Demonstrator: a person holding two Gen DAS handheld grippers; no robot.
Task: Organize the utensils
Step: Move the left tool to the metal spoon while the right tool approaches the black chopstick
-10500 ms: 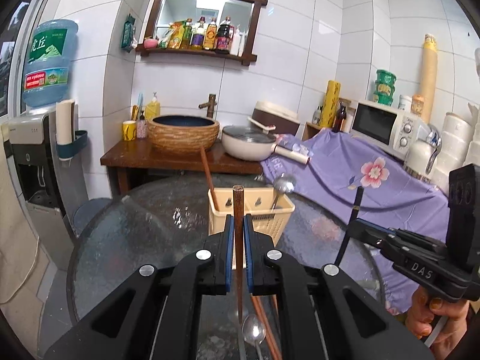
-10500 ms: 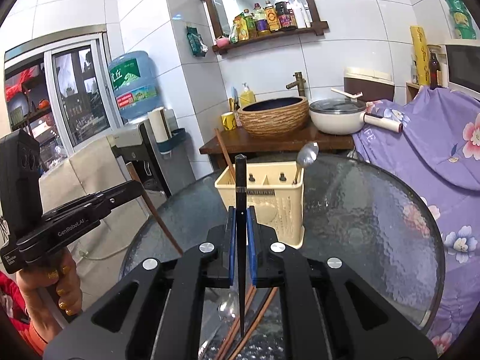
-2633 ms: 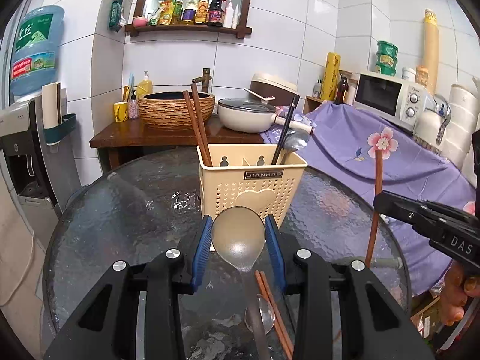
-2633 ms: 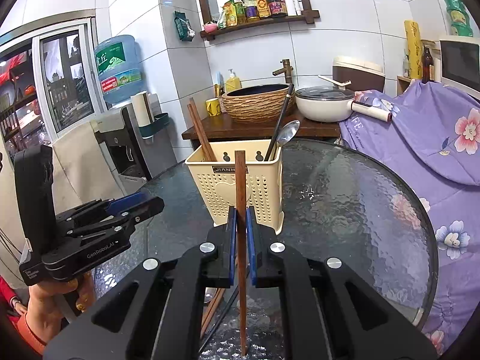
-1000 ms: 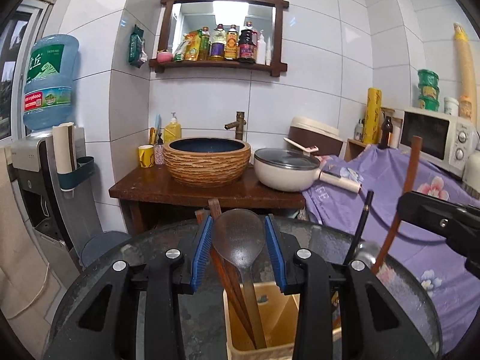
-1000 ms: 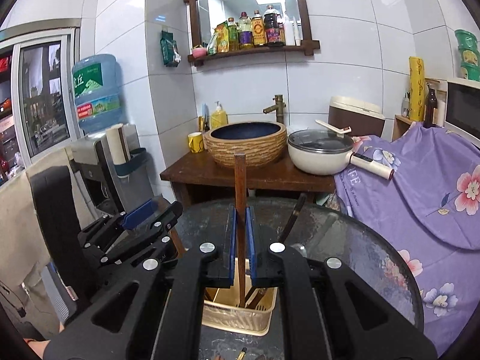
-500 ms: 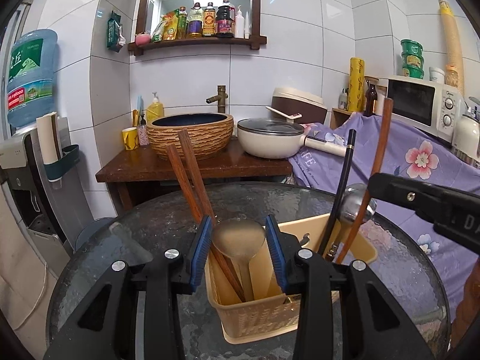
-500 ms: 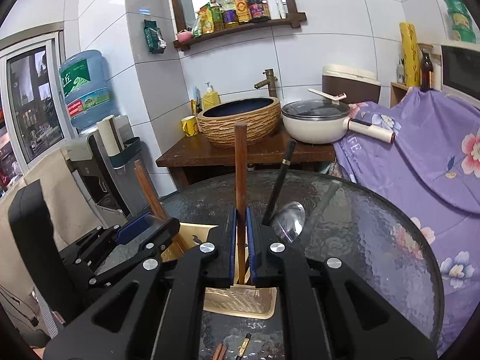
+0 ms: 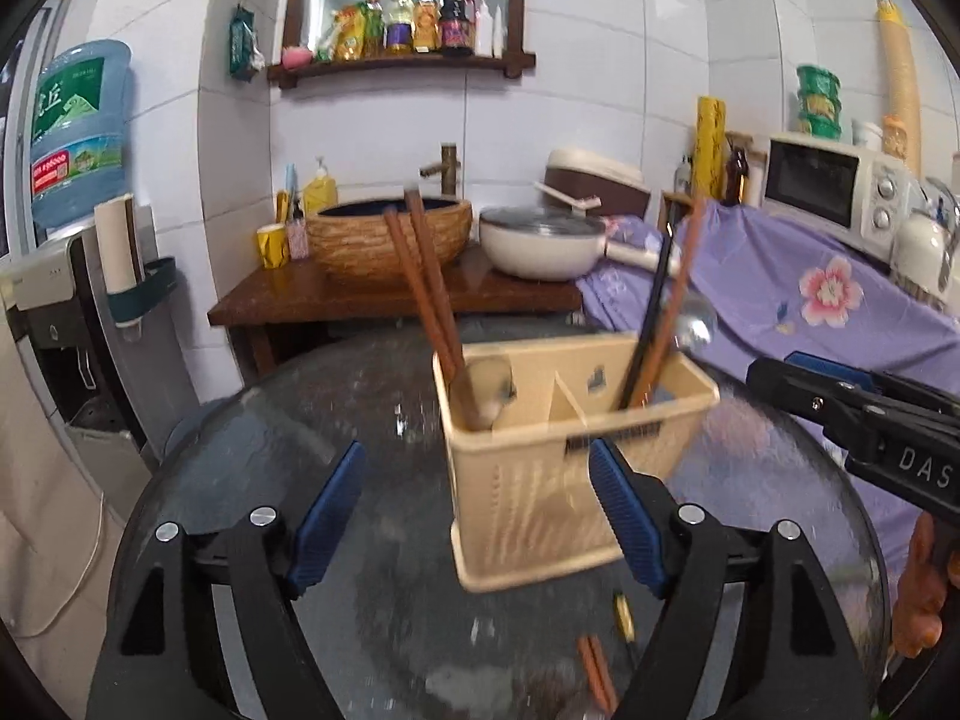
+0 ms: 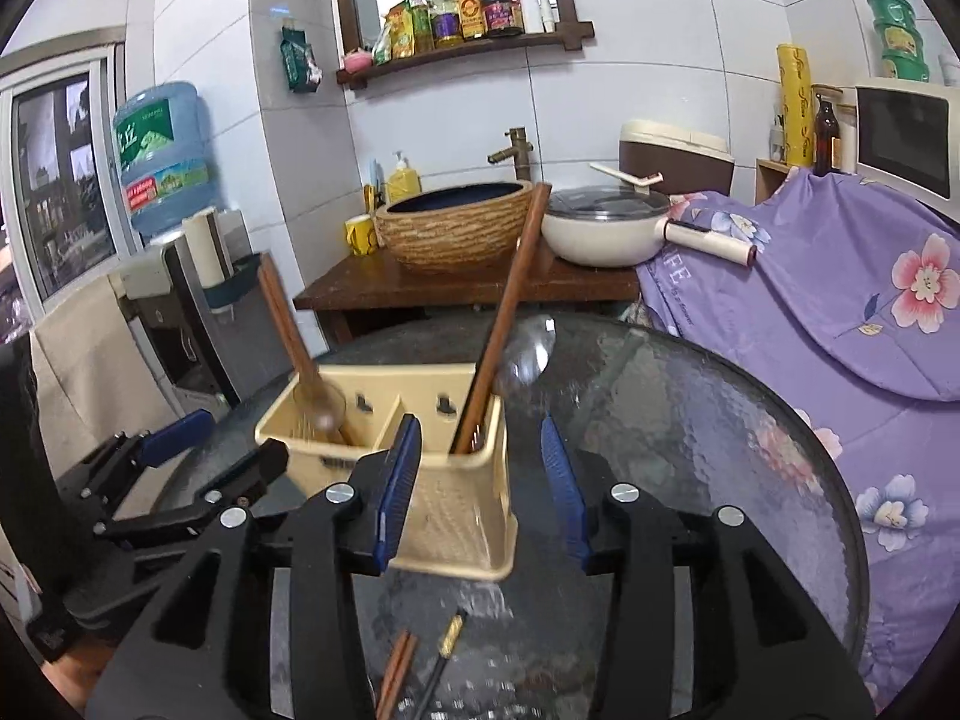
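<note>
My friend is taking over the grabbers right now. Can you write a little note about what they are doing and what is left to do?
Left gripper: jaws opening, nothing between them.
Right gripper: jaws opening, nothing gripped.
The basket stands on the glass table. One side holds two brown chopsticks and a spoon. The other side holds a brown chopstick, a black chopstick and a second spoon.
Left to do: brown chopsticks and a black chopstick lie on the table in front of the basket.
</note>
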